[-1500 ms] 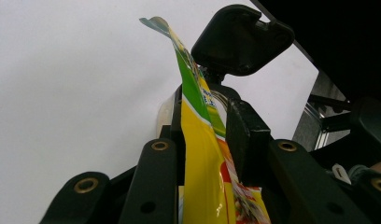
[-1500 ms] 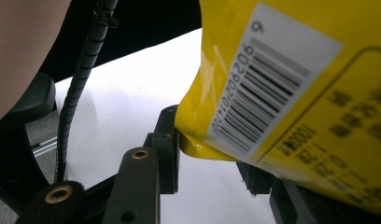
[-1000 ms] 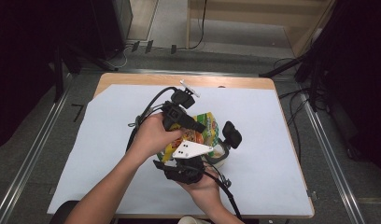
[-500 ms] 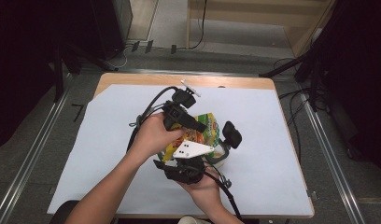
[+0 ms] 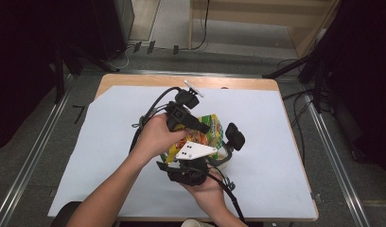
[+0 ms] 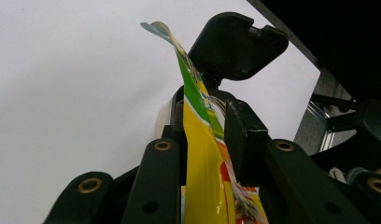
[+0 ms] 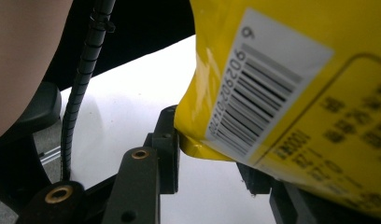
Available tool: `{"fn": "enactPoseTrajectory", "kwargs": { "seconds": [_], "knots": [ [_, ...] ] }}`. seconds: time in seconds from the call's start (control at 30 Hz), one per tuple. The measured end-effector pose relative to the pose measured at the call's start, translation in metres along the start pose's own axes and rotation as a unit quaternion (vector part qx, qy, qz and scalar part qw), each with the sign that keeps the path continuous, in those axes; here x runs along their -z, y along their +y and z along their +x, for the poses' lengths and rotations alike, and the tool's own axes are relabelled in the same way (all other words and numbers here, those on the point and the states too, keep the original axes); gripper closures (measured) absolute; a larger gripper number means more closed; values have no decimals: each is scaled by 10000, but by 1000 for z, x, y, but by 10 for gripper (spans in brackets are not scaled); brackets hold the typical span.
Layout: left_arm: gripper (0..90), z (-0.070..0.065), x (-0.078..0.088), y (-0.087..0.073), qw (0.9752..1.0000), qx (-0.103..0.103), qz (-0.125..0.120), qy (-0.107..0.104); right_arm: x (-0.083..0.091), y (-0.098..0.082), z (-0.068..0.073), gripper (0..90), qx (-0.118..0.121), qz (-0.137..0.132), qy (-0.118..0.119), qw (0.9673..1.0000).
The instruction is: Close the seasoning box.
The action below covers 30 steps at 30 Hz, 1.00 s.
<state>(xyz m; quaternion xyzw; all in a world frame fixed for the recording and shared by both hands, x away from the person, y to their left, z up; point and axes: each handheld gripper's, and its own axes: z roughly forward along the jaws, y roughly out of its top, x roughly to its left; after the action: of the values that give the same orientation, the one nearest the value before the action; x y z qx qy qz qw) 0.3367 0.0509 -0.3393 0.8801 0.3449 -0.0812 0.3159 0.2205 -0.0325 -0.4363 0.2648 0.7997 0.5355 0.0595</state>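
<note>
A yellow and green snack bag (image 5: 213, 130) is held above the middle of the table between both grippers. My left gripper (image 5: 202, 126) comes from the left; its jaws pinch the bag's (image 6: 202, 163) upper part, with the sealed edge sticking out beyond them. My left gripper (image 6: 205, 116) is shut on it. My right gripper (image 5: 180, 153), under its pale three-cornered plate (image 5: 195, 150), reaches up from the near side. In the right gripper view the bag's (image 7: 282, 93) lower corner with the barcode sits between the jaws of my right gripper (image 7: 212, 154), which is shut on it.
A white sheet (image 5: 285, 142) covers the wooden table (image 5: 134, 80). A black flap-shaped piece (image 5: 234, 136) stands just right of the bag above a pale round container (image 5: 224, 155). Cables (image 5: 148, 113) loop left of the hands. Metal rails run along both sides of the table.
</note>
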Motion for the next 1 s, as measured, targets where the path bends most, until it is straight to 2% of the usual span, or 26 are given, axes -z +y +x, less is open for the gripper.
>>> {"fn": "enactPoseTrajectory", "kwargs": {
  "seconds": [0.87,1.0],
  "knots": [
    [759,1,-1,0,10000,-15,22,12,-1,0,0,649,35,37,-14,10000],
    [760,1,-3,0,10000,-17,58,22,-1,-1,-1,649,74,72,-83,9999]
  ]
}}
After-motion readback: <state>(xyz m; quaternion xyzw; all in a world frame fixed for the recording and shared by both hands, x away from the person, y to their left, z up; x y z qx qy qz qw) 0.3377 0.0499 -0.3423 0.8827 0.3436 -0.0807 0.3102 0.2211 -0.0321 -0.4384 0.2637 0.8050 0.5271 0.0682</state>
